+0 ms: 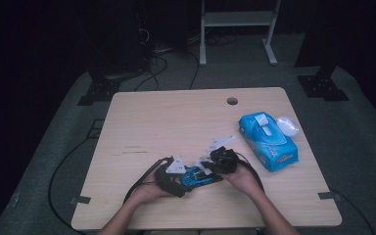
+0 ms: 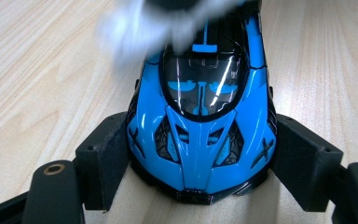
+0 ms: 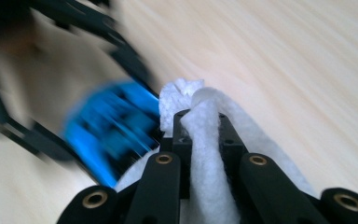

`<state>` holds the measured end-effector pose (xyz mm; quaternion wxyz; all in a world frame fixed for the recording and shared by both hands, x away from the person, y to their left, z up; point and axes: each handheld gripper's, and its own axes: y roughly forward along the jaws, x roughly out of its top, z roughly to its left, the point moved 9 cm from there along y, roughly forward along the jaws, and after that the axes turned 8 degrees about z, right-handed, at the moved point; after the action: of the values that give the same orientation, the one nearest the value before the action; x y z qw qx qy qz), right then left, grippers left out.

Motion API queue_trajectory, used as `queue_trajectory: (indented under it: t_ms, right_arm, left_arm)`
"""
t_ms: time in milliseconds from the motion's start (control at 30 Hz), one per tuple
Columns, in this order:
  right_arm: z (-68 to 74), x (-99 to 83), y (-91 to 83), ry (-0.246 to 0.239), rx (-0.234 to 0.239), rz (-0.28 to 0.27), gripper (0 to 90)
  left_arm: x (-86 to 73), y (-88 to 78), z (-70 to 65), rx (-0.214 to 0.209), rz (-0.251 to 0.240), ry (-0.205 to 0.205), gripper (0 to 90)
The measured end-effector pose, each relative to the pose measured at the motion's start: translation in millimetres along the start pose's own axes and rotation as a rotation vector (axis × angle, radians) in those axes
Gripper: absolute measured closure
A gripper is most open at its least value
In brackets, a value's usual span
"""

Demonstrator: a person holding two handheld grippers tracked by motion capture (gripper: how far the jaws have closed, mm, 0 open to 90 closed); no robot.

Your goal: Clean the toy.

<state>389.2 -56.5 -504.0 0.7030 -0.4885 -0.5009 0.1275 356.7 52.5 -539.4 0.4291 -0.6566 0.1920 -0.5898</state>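
Left gripper view has the left gripper (image 2: 200,158) clamped on a blue toy car (image 2: 200,121) near the bench's front edge, so the right gripper (image 3: 200,116), pinching a white wipe (image 3: 205,154), should stroke lightly.

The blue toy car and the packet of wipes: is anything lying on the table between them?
No. In the high view, bare table separates the toy car from the wipes packet.

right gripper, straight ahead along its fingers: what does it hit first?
Most likely the blue toy car, just ahead and slightly left of the right gripper, which is shut on a white wipe. The left gripper clamps that car. Blur makes depth uncertain; the wipe may already touch it.
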Motion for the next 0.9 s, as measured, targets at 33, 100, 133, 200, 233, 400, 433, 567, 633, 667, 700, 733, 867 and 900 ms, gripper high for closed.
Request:
queue_trajectory:
  t_ms: [33, 100, 133, 200, 233, 400, 433, 567, 633, 667, 700, 733, 867, 900]
  right_arm:
    - [-8.4, -7.7, -3.8, 0.008, -0.021, 0.008, 81.7]
    - [-20.2, -22.6, -10.7, 0.059, -0.024, 0.012, 81.7]
    - [-21.9, -25.3, -13.0, 0.065, -0.029, 0.006, 81.7]
    - [-17.4, -24.8, -14.9, 0.055, -0.024, -0.010, 81.7]
    - [-14.6, -24.3, -15.5, 0.036, -0.030, -0.016, 81.7]
    - [-25.1, -36.7, -26.6, 0.047, -0.056, -0.010, 81.7]
    - [-26.5, -42.1, -28.7, 0.062, -0.047, 0.000, 81.7]
    - [-5.7, -46.7, -33.1, 0.050, 0.027, -0.051, 81.6]
    - [3.4, -49.7, -30.3, 0.027, 0.045, -0.043, 81.6]
    - [3.2, -50.7, -30.9, 0.025, 0.048, -0.049, 81.6]
    - [1.9, -51.5, -32.1, 0.045, 0.067, -0.056, 81.7]
    - [0.0, -52.4, -33.1, 0.056, 0.077, -0.063, 81.7]
    - [13.5, -51.2, -30.9, 0.014, 0.083, -0.048, 81.6]
    - [17.8, -52.0, -28.7, -0.014, 0.076, -0.031, 81.6]
  left_arm:
    - [-0.2, -0.2, 0.1, 0.002, 0.002, 0.002, 24.8]
    - [-0.3, -0.2, 0.0, 0.002, 0.004, 0.004, 24.8]
    - [-0.2, -0.1, 0.1, 0.002, 0.005, 0.005, 24.8]
    - [-0.3, -0.2, 0.1, 0.002, 0.006, 0.005, 24.7]
    - [-0.4, -0.3, 0.1, 0.003, 0.007, 0.005, 24.7]
    - [-0.6, -0.4, -0.1, 0.001, 0.003, -0.002, 24.6]
    - [-0.6, -0.3, -0.1, 0.000, 0.003, -0.002, 24.6]
    - [-1.6, 0.6, 1.5, -0.023, 0.005, -0.016, 23.9]
    - [-2.5, 0.4, 1.6, -0.026, 0.006, -0.025, 23.6]
    - [-2.3, 0.5, 1.2, -0.024, 0.006, -0.026, 23.6]
    - [-1.8, 0.5, 0.8, -0.022, 0.008, -0.024, 23.6]
    - [-1.8, 0.4, 0.7, -0.020, 0.012, -0.020, 23.6]
    - [-1.8, 1.1, 1.3, -0.035, 0.007, -0.030, 23.7]
    - [-1.8, 1.1, 1.3, -0.035, 0.007, -0.029, 23.6]
